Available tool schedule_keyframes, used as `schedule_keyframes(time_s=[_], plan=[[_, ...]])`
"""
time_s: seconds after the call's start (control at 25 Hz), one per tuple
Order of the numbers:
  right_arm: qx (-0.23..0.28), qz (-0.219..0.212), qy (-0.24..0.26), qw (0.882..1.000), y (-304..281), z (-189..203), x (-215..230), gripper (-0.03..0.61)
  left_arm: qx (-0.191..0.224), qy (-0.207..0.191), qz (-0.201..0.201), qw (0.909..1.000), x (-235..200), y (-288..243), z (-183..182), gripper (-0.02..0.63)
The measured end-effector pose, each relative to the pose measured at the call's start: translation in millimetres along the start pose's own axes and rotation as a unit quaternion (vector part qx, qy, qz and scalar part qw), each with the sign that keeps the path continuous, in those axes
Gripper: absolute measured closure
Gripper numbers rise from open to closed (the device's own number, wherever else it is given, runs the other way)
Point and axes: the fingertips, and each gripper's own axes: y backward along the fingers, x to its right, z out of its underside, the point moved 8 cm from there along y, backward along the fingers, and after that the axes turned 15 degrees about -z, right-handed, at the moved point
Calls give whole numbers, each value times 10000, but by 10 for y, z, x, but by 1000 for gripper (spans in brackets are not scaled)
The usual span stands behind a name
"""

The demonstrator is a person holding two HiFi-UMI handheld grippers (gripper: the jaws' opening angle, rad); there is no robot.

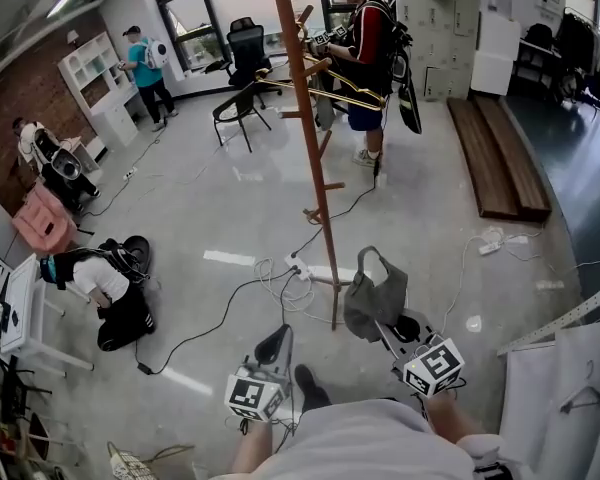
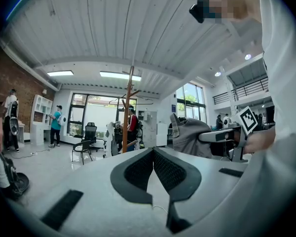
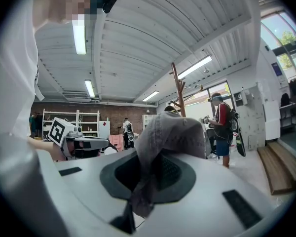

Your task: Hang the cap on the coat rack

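Observation:
A grey cap (image 1: 375, 298) hangs from my right gripper (image 1: 385, 328), low and just right of the foot of the wooden coat rack (image 1: 302, 118). In the right gripper view the jaws are shut on a fold of the cap (image 3: 170, 132), which hides the right gripper's (image 3: 150, 174) pads; the coat rack (image 3: 178, 90) rises beyond. My left gripper (image 1: 277, 346) is beside it on the left, shut and empty. In the left gripper view the left gripper (image 2: 153, 153) has its pads touching, with the cap (image 2: 190, 135) to the right and the coat rack (image 2: 128, 107) ahead.
A person in red and black (image 1: 365, 48) stands behind the rack. A black chair (image 1: 242, 103) is back left. Another person crouches (image 1: 105, 283) at left. Cables and a power strip (image 1: 298, 266) lie by the rack's foot. A wooden platform (image 1: 495, 153) lies at right.

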Motion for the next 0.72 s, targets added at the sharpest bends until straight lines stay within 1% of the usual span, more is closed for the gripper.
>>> schedule_keyframes(time_s=[0.24, 0.4, 0.72], plan=[[-34, 84, -29, 10000, -400, -9, 204, 537, 5, -55, 161, 9999, -326, -380, -39, 603], [-52, 174, -35, 9998, -793, -55, 334, 537, -14, -55, 272, 9996, -693, -667, -72, 603], [30, 566, 3, 9984, -1480, -205, 512, 537, -40, -124, 757, 9970, -1354, -1306, -161, 603]])
